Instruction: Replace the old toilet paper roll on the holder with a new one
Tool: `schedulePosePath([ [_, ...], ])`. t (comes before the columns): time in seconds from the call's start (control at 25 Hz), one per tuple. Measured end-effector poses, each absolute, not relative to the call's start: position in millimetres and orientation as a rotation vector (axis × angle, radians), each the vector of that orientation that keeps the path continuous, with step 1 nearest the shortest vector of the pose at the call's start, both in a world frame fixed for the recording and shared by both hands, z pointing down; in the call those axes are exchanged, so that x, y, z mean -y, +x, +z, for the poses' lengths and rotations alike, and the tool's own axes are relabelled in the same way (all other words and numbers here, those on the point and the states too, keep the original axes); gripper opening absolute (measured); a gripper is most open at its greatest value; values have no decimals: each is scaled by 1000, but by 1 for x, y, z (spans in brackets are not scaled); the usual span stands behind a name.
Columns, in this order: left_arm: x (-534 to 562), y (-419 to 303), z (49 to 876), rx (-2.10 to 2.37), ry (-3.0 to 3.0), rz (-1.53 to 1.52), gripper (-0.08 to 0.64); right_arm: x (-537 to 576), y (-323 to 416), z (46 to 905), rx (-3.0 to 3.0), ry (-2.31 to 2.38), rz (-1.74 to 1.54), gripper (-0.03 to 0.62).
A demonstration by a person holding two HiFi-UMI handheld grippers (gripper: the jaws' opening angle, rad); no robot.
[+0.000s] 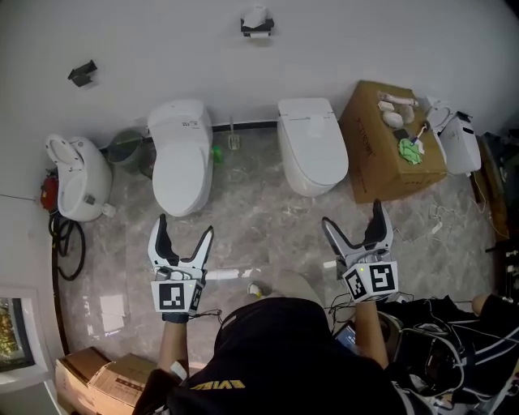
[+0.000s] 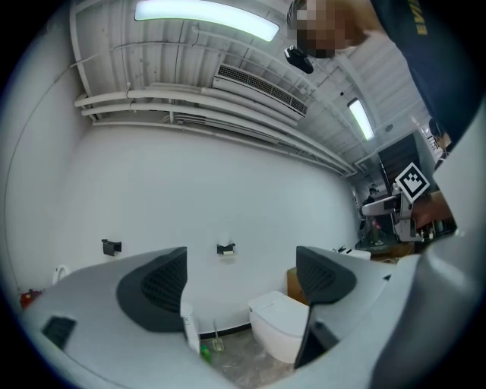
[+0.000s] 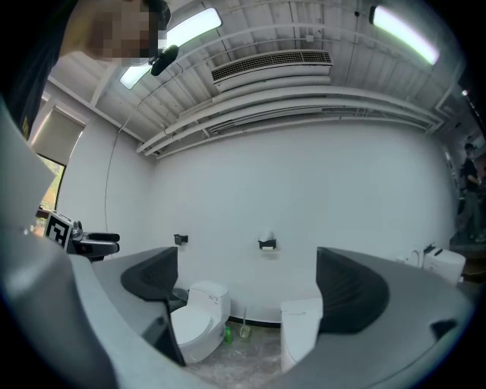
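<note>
High on the white wall hangs a black paper holder [image 1: 257, 24] with a small white roll on it. It also shows far off between the jaws as the holder [image 2: 225, 248] and the holder [image 3: 266, 243]. My left gripper [image 1: 186, 228] is held level over the floor, facing the left toilet [image 1: 182, 154], open and empty. My right gripper [image 1: 353, 216] stands open and empty too, facing the right toilet [image 1: 310, 144]. Both grippers are well short of the wall. White items [image 1: 392, 110], perhaps paper rolls, lie on a cardboard box [image 1: 381, 158] at the right.
A second black bracket [image 1: 82, 73] is on the wall at left. A white appliance [image 1: 77, 178] and a bucket [image 1: 126, 147] stand at far left. A toilet brush [image 1: 233, 139] stands between the toilets. Cables and gear [image 1: 454, 340] crowd the lower right; cardboard boxes [image 1: 97, 377] sit at lower left.
</note>
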State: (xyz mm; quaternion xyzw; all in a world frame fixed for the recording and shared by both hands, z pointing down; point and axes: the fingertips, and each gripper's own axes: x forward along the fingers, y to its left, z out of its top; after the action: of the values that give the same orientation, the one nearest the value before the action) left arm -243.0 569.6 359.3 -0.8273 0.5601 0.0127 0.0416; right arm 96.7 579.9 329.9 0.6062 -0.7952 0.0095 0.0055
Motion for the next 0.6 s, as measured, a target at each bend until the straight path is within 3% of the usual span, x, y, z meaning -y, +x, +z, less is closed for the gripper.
schedulePosePath([
  [0.6,-486,-250,372,-1715,-2533,32,440,-502,90,342,2457,1899,25,557],
])
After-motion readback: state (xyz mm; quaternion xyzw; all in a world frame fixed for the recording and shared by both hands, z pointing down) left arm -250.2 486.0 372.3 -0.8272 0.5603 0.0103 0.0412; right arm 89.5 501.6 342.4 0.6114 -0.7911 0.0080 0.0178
